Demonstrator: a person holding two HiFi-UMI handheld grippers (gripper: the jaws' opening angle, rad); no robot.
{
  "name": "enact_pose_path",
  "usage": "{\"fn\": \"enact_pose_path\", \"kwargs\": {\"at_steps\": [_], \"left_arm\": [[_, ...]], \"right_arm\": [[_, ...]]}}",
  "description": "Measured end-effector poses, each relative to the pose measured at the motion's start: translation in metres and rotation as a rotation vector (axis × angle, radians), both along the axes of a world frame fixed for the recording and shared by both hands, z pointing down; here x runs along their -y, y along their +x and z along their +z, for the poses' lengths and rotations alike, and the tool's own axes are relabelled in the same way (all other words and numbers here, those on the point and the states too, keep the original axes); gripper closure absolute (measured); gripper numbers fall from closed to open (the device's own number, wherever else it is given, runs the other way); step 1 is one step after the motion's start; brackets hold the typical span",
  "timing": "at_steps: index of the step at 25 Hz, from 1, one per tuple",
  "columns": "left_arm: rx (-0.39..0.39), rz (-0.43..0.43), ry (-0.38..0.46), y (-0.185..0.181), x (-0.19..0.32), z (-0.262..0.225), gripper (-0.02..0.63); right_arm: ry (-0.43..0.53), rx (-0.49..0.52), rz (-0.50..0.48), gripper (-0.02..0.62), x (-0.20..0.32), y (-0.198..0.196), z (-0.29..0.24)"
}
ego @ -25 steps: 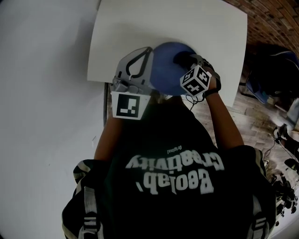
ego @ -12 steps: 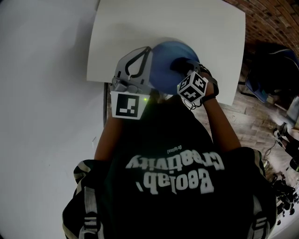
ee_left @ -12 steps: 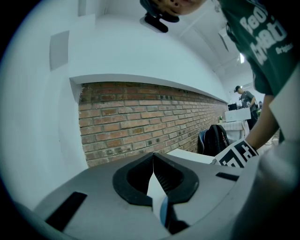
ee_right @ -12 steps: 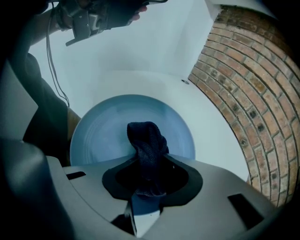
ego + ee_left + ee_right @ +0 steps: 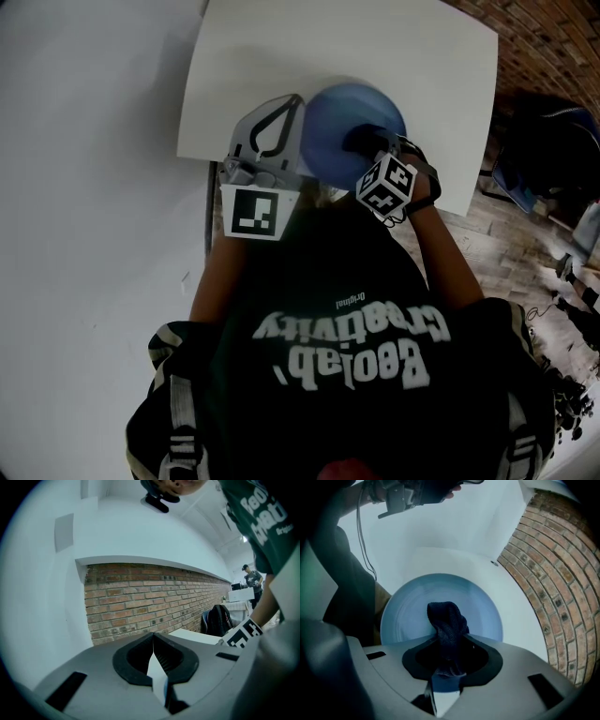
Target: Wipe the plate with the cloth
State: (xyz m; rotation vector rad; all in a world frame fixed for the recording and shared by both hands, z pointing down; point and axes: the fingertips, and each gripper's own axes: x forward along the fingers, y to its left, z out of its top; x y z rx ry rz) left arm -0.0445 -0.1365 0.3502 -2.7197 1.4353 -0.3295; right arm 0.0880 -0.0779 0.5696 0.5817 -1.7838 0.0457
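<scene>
A: Head view first: what can be read?
B: The dark shirt [image 5: 347, 356] carries pale print, upside down from here: a small "Original" next to two big words, one of them "Creativity". The other word's first letter is unclear, G or B, then "eolab". The marker squares on both cubes are black-and-white patterns, no letters.
A: And the plate?
B: The blue plate [image 5: 337, 112] is over the white table [image 5: 281, 56], close to the side nearest the person. Whether it rests there or is lifted I cannot tell; its near rim is hidden behind the grippers.
A: The left gripper?
B: The left gripper [image 5: 154, 670] has its jaws pinched on a thin pale sliver, which looks to be the plate's rim edge-on. From the head view it sits at the plate's left edge.
A: The right one?
B: The right gripper [image 5: 449, 660] is clamped on the dark blue cloth [image 5: 446, 620], whose bunched end lies against the plate's face, near the middle. The gripper's body cuts off the plate's lower part, and the person's torso covers the table's near edge
</scene>
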Motion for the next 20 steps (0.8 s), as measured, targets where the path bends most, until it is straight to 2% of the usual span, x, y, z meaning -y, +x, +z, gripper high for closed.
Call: {"fn": "enact_pose_path", "kwargs": {"at_steps": [10, 15, 20], "left_arm": [[0.002, -0.006, 0.001, -0.006, -0.001, -0.002, 0.603], [-0.001, -0.010, 0.001, -0.010, -0.001, -0.001, 0.603], [0.004, -0.018, -0.009, -0.011, 0.003, 0.002, 0.603]], "right_arm": [[-0.059, 0.044, -0.110, 0.500, -0.026, -0.042, 0.001], [-0.032, 0.074, -0.147, 0.500, -0.019, -0.069, 0.004], [-0.004, 0.092, -0.134, 0.499, 0.008, -0.075, 0.005]]}}
